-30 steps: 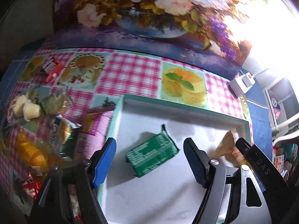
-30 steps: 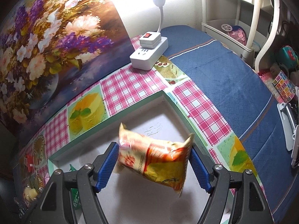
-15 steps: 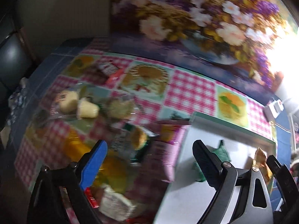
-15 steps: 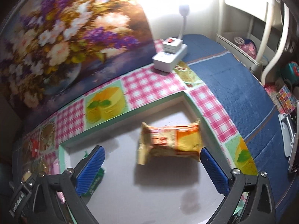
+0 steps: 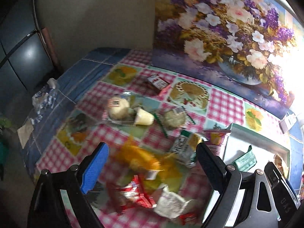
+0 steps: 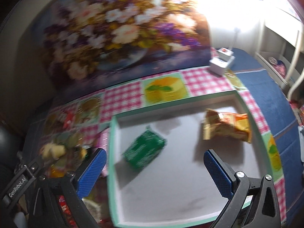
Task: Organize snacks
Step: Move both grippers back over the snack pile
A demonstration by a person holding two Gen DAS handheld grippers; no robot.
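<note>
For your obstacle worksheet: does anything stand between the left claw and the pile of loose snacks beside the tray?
Nothing visible does. The left claw is open above the blurred snack pile, left of the tray.

Left gripper (image 5: 152, 163), right gripper (image 6: 154, 166): jaws apart, empty.

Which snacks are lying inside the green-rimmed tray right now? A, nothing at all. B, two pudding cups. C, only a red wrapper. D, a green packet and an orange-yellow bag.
D: the right wrist view shows the green packet and the orange-yellow bag lying apart on the tray floor.
</note>
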